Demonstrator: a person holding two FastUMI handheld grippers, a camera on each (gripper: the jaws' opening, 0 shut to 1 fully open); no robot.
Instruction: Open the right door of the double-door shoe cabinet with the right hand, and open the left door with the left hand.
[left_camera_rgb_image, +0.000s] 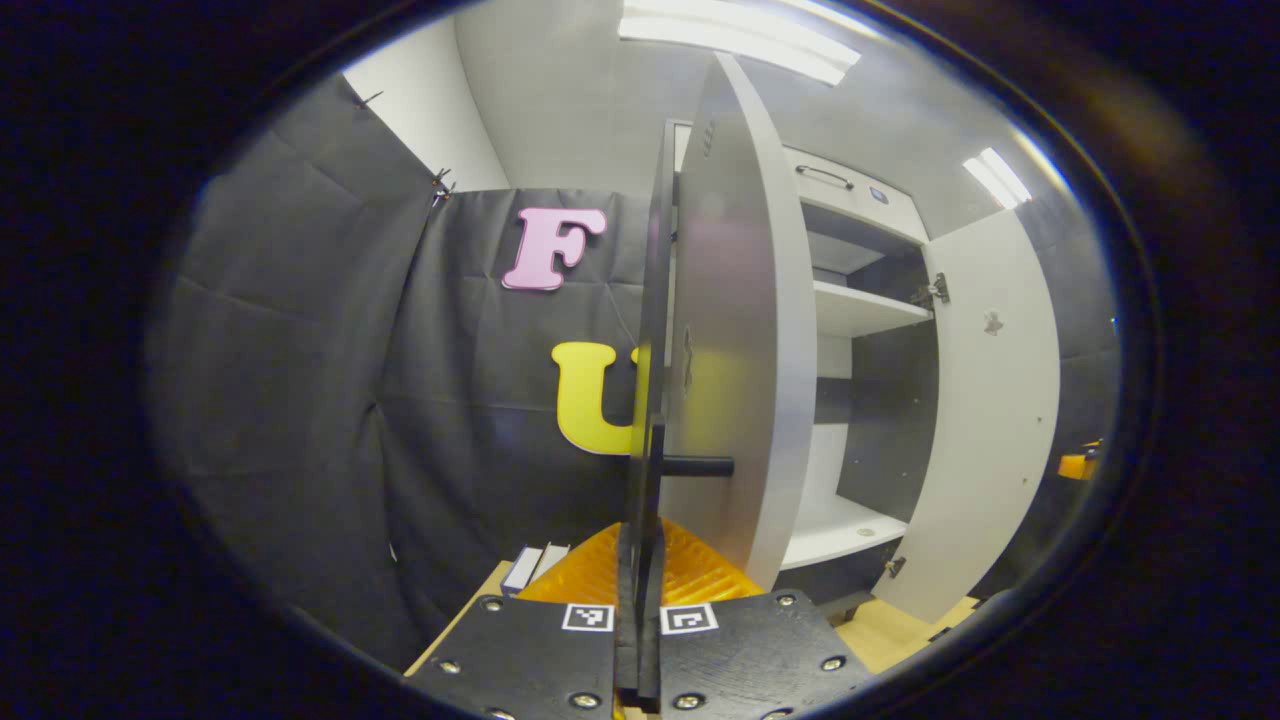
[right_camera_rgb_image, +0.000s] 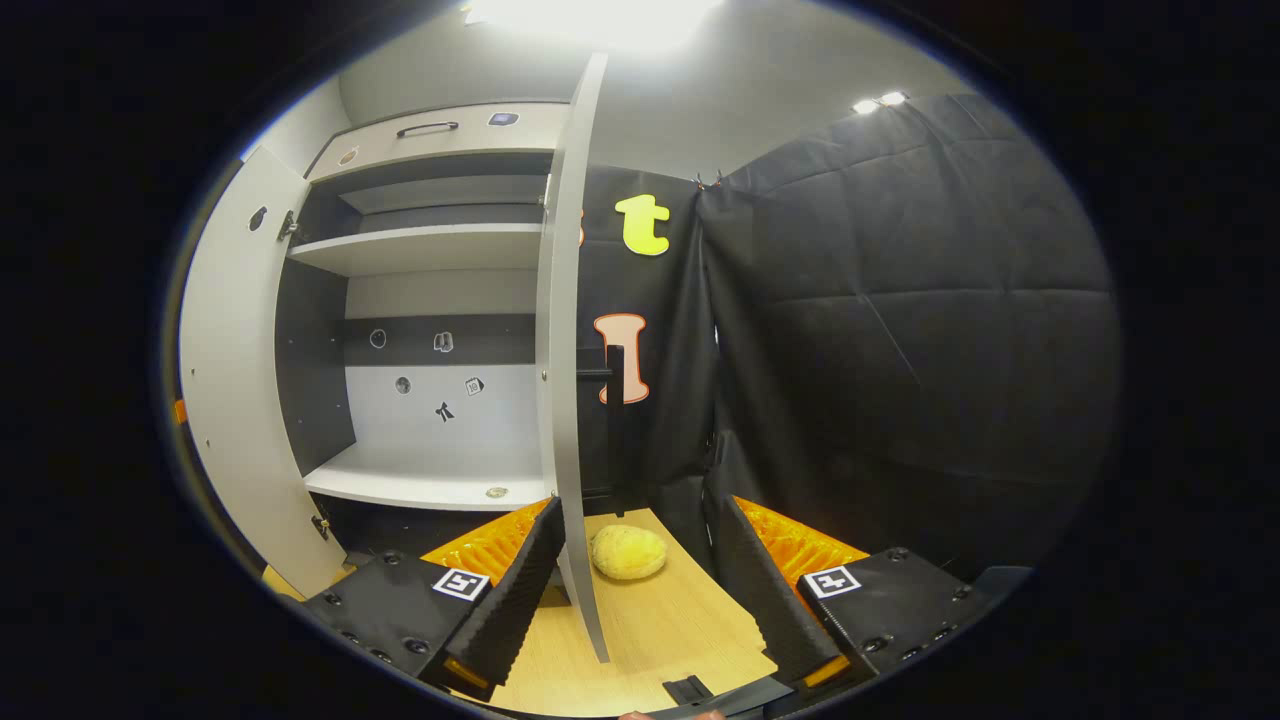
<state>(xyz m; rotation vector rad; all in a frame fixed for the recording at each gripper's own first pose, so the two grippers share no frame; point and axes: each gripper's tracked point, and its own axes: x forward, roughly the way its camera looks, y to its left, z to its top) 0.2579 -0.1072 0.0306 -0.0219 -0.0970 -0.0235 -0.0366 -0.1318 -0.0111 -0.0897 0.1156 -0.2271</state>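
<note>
At the cabinet's left side, our left gripper (left_camera_rgb_image: 640, 600) is clamped on the bar handle (left_camera_rgb_image: 650, 400) of the left door (left_camera_rgb_image: 740, 380), which stands swung well out. We should keep pulling along the hinge's arc, not straight back. The right gripper (right_camera_rgb_image: 640, 590) hangs spread wide, apparently touching nothing, the right door (right_camera_rgb_image: 562, 330) edge-on between its fingers, already open. A yellow sponge-like lump (right_camera_rgb_image: 628, 552) lies on the wooden floor (right_camera_rgb_image: 660, 630).

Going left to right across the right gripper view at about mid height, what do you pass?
Open left door → cabinet interior with shelves → right door seen edge-on → its black bar handle → black cloth wall.
</note>
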